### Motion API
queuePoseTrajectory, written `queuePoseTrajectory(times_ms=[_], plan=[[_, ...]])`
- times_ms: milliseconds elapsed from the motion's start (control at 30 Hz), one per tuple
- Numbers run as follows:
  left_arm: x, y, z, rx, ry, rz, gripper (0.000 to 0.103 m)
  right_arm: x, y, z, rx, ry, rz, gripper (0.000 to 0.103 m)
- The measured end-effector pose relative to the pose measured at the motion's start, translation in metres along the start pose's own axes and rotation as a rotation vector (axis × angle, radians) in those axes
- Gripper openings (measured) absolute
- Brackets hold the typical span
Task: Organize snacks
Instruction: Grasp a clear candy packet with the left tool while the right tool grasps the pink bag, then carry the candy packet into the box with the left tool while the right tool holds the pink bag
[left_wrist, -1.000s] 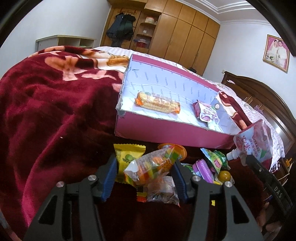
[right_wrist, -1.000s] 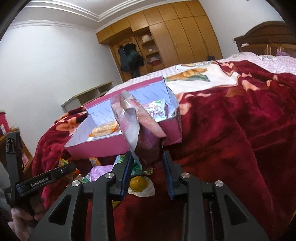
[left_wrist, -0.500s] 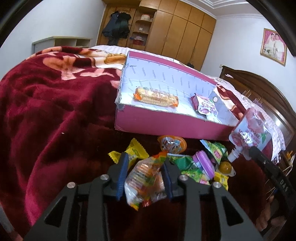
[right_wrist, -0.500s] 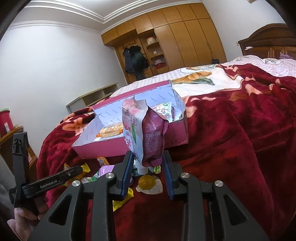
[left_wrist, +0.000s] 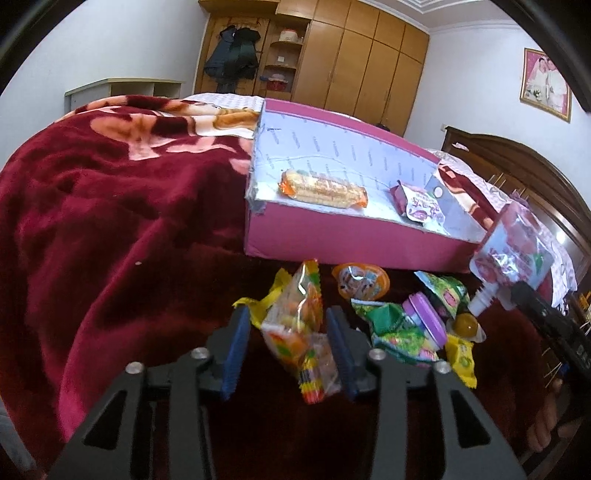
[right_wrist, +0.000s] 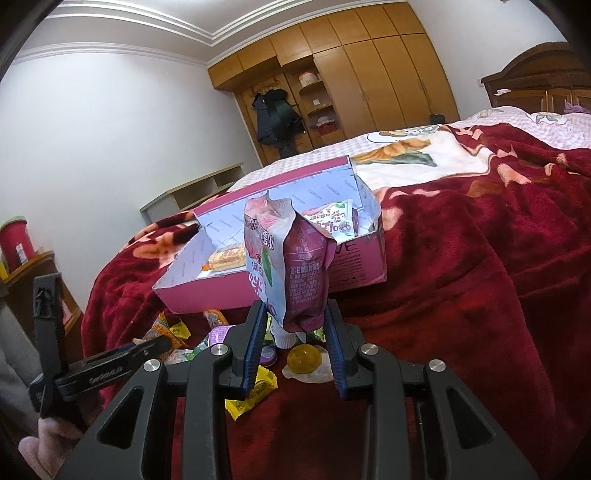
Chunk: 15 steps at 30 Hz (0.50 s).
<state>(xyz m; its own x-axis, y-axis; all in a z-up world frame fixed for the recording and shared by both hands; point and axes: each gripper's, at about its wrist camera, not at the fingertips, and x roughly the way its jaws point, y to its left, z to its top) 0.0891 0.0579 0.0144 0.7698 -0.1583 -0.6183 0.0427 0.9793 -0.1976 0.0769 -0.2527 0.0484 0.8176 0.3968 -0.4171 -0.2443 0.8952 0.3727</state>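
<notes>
Behind my bed (right_wrist: 480, 277), spread with a dark red flowered blanket (left_wrist: 110, 206), stood a wooden wardrobe (right_wrist: 369, 81). Beside the wardrobe, dark coats (left_wrist: 232, 55) hung. A framed portrait (left_wrist: 546, 85) hung above the carved headboard (left_wrist: 517, 166).

The left gripper (left_wrist: 286, 336) points downward with its jaws closing on a clear candy bag (left_wrist: 301, 332) between its blue pads, while the right gripper (right_wrist: 295, 332) stays clamped on an upright pouch (right_wrist: 291, 262).

Black frames, silver screws, blue-padded fingers (left_wrist: 236, 350).
</notes>
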Motion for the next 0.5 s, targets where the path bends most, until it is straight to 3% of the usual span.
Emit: queuePoseTrajectory(times_ms=[167,500], plan=[[-0.003,-0.003,-0.003,0.002,-0.01,-0.008,0.026,0.0,0.001,-0.001,0.001,0.005,0.003,0.032],[-0.032,-0.001,0.003,-0.023,-0.06,-0.045,0.024,-0.004,0.003,-0.001,-0.007,-0.001,0.018,0.032]])
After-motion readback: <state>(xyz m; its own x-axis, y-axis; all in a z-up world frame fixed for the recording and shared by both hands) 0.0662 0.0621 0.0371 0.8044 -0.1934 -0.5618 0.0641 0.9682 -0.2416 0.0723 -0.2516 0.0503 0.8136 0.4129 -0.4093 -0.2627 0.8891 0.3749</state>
